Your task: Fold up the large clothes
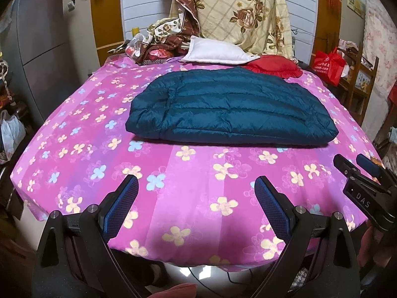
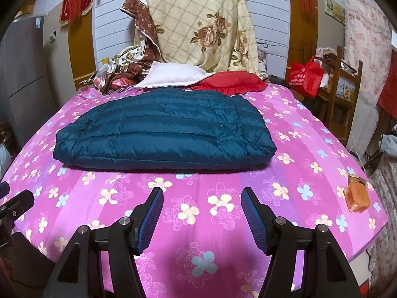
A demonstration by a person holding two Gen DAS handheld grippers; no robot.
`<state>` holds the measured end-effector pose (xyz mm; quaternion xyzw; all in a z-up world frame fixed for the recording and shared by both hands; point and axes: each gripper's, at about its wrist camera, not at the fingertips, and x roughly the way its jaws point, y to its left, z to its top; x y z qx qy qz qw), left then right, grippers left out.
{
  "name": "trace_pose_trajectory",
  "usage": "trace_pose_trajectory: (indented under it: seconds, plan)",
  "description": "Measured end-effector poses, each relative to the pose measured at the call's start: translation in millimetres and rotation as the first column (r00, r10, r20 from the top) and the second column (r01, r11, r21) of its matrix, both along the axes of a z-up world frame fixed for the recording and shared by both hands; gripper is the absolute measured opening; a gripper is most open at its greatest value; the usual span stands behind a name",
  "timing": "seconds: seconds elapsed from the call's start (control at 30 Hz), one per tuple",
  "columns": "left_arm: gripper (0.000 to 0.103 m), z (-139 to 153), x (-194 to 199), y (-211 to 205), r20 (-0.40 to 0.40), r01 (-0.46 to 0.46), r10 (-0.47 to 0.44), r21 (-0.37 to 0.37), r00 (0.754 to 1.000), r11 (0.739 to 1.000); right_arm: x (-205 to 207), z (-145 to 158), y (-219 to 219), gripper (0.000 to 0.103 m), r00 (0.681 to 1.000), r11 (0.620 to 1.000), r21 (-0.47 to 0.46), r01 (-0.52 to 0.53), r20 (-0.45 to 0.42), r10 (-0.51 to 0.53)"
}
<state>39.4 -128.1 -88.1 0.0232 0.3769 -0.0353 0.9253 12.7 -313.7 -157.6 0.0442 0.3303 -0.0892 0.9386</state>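
Observation:
A dark teal quilted down jacket (image 1: pixel 230 109) (image 2: pixel 163 136) lies folded into a flat rectangular bundle on the middle of a bed with a pink flowered sheet (image 1: pixel 198 173) (image 2: pixel 223 223). My left gripper (image 1: pixel 196 181) hangs open over the near part of the bed, well short of the jacket, with nothing between its blue pads. My right gripper (image 2: pixel 202 193) is open too, nothing between its fingers, and also short of the jacket's near edge. In the left wrist view the right gripper (image 1: pixel 349 161) shows at the right edge. The left gripper's finger (image 2: pixel 17 198) shows at the left edge of the right wrist view.
A white pillow (image 1: pixel 218 52) and a red cushion (image 1: pixel 275 67) lie behind the jacket. A floral quilt (image 1: pixel 238 12) hangs at the head of the bed beside a heap of cloth (image 1: pixel 163 39). An orange packet (image 2: pixel 356 193) rests near the bed's right edge. A wooden shelf with a red bag (image 2: pixel 306 74) stands to the right.

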Motion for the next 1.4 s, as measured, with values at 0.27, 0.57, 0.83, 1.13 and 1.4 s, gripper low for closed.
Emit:
trace_pose_trajectory:
  seconds: [0.27,0.57,0.83,1.13,1.4]
  plan:
    - [0.095,-2.5,1.8,1.7,-0.009,0.003,-0.003,-0.01,1.0,1.0,0.3,0.3,0.9,0.063,1.0,1.0,-0.003,-0.006,-0.001,0.006]
    - [0.095,-6.1,3.3,3.5,-0.024,0.003,-0.003,-0.018,1.0,1.0,0.9,0.1,2.2,0.063,1.0,1.0,-0.003,-0.006,-0.002,0.006]
    - [0.095,-7.5,3.2,4.7,-0.033,0.003,-0.004,-0.023,0.999,1.0,1.9,-1.1,3.5,0.064,1.0,1.0,-0.004,-0.01,-0.007,0.01]
    - [0.095,-9.1,4.5,6.4,-0.038,0.005,-0.006,-0.028,0.999,1.0,2.5,-3.1,5.3,0.064,1.0,1.0,-0.006,-0.018,-0.008,0.018]
    - [0.095,-11.3,5.2,7.4,-0.051,0.013,-0.015,-0.046,0.999,0.999,1.9,-2.6,6.0,0.064,1.0,1.0,-0.008,-0.019,-0.001,0.019]
